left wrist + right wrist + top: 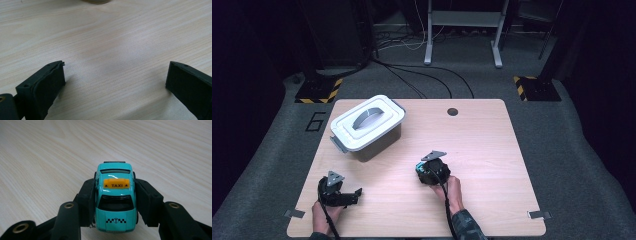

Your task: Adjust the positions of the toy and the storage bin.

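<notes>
Here, a pale wooden worktop [492, 150] stands on grey carpet in a dark room, with cables trailing across the floor at twelve o'clock. At ten o'clock on the worktop sits a white lidded box [367, 127], closed, its grey handle folded flat on top; its contents cannot be seen. At seven o'clock the left gripper [354, 194] rests low over the wood, jaws spread wide with nothing between them. Near the centre, at about six o'clock, the right gripper [115, 195] has its jaws pressed against both sides of a toy taxi [115, 197]: a small turquoise car with an orange roof sign reading TAXI, dark windows and a black chequered strip, sitting on the worktop.
</notes>
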A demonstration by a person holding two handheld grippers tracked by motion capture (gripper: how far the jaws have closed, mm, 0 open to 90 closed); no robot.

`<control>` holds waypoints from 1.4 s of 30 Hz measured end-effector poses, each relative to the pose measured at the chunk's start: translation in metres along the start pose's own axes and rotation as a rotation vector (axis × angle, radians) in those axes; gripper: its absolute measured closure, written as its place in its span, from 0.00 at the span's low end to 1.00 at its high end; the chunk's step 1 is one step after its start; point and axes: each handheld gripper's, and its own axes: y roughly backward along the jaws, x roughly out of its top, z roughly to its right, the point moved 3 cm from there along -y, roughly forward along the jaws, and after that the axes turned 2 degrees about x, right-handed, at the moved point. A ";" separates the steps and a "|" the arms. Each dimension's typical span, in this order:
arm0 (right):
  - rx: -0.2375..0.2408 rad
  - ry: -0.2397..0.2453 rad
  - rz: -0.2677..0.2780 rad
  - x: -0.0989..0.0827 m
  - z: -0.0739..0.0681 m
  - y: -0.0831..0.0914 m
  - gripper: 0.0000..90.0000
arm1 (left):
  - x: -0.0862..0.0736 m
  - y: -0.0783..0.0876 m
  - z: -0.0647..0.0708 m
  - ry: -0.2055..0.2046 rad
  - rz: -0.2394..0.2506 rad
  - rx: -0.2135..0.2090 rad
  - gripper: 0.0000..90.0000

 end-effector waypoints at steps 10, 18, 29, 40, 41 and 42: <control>-0.020 -0.015 0.023 -0.001 0.011 0.016 0.59 | 0.000 0.000 0.000 0.000 0.000 0.001 0.02; -0.045 -0.044 0.031 -0.007 0.024 0.029 0.59 | 0.000 0.000 0.000 0.000 0.000 0.001 0.02; -0.078 -0.075 0.040 -0.018 0.041 0.042 0.59 | 0.000 0.000 0.000 -0.001 0.000 0.002 0.02; -0.110 -0.125 0.041 -0.033 0.062 0.053 0.59 | 0.000 0.000 0.000 -0.001 0.000 0.002 0.02; -0.112 -0.132 0.037 -0.034 0.063 0.054 0.59 | 0.000 0.000 0.000 -0.001 0.000 0.002 0.02; -0.116 -0.130 0.036 -0.035 0.065 0.055 0.59 | 0.000 0.000 0.000 -0.001 0.000 0.002 0.02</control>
